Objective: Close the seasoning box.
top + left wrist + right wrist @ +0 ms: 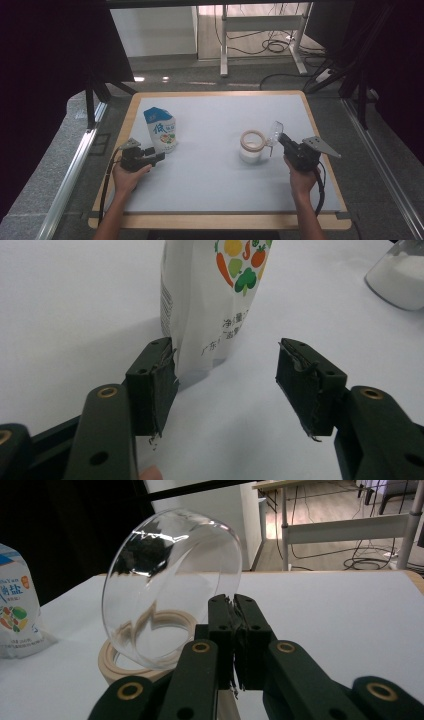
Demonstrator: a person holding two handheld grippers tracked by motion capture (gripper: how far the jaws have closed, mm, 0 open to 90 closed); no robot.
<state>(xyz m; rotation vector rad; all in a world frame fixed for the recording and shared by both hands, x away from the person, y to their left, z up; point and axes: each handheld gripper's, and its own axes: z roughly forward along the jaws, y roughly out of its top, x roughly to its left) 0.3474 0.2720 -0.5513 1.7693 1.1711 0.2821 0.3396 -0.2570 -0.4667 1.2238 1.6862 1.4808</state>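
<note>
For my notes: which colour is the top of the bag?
Blue; the bag is white below, with vegetable pictures. Best in the high view.

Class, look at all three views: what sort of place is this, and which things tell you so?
Probably a lab or workshop set up for recording, not a kitchen. A bare table stands between black curtains, loose cables lie on the floor by a metal desk frame, and a person works with hand-held grippers.
</note>
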